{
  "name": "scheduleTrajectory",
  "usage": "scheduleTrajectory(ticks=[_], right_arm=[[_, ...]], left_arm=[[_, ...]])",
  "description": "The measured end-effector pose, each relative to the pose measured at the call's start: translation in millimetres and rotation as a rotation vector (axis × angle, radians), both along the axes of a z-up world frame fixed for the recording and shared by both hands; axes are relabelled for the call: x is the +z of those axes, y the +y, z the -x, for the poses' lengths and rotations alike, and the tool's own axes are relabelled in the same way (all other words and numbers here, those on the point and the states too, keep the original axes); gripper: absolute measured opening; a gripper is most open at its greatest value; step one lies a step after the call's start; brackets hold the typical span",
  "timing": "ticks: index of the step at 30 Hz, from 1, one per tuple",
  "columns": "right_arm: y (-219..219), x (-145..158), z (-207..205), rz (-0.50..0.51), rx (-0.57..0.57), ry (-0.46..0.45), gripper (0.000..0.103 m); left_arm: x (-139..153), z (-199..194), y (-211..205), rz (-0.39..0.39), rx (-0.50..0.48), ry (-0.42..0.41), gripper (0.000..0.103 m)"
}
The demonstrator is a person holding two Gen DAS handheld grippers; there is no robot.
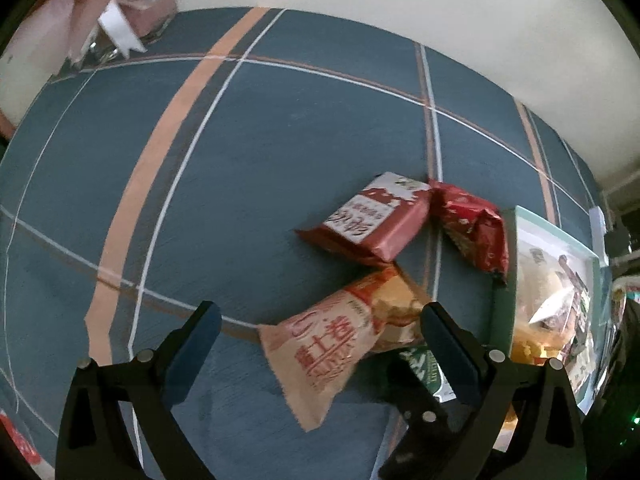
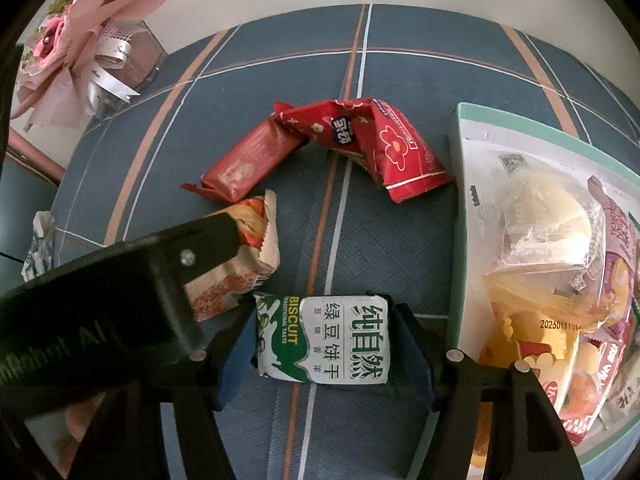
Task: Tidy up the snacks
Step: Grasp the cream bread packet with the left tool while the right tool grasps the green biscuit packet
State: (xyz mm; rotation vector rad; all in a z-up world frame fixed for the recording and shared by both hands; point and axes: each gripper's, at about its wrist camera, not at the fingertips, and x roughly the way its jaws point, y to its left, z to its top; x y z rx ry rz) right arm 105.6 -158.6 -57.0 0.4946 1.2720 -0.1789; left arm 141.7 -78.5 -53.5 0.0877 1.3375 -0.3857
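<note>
My right gripper [image 2: 324,340] is shut on a green-and-white biscuit pack [image 2: 324,340], its blue pads at both ends; the pack also shows in the left wrist view [image 1: 426,368]. My left gripper [image 1: 320,344] is open around an orange-and-tan snack pack [image 1: 340,344], which lies on the cloth; the left gripper's finger covers part of that pack in the right wrist view [image 2: 244,256]. A dark red pack [image 2: 248,160] and a bright red pack [image 2: 384,144] lie further back. A mint-rimmed tray [image 2: 456,184] at the right holds several wrapped snacks.
The table wears a blue cloth with orange and white stripes [image 1: 200,184]. A pink bouquet with white ribbon [image 2: 76,44] and a clear box [image 2: 140,56] stand at the far left corner against the wall. A crumpled wrapper [image 2: 40,240] lies at the left edge.
</note>
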Motion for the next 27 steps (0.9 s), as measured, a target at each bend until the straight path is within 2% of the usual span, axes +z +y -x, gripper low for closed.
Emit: scheduleTrajectory(ticks=[6, 8, 9, 18, 21, 24, 27], right_arm=[[0.7, 0.3, -0.2, -0.003, 0.000, -0.002, 0.070], [0.0, 0.5, 0.4, -0.007, -0.002, -0.004, 0.070], [0.0, 0.7, 0.7, -0.006, 0.000, -0.004, 0.070], [-0.3, 1.9, 2.5, 0.003, 0.007, -0.004, 0.069], [1.3, 2.2, 2.8, 0.005, 0.008, 0.000, 0.068], [2.6, 2.2, 2.6, 0.005, 0.002, 0.005, 0.067], [2.2, 2.3, 3.4, 0.007, 0.000, 0.008, 0.066]], left_arm=[[1.2, 4.0, -21.1, 0.021, -0.083, -0.017, 0.079], [-1.1, 0.8, -25.7, 0.017, -0.089, -0.010, 0.065], [-2.2, 0.3, -27.3, 0.010, -0.090, -0.006, 0.062], [-7.6, 1.5, -15.4, -0.003, -0.011, 0.024, 0.060], [-12.9, -0.2, -8.2, -0.022, 0.023, 0.049, 0.060], [-19.8, -0.3, -7.1, -0.074, 0.044, 0.056, 0.059], [-23.5, -0.5, -9.1, -0.099, 0.058, 0.056, 0.044]])
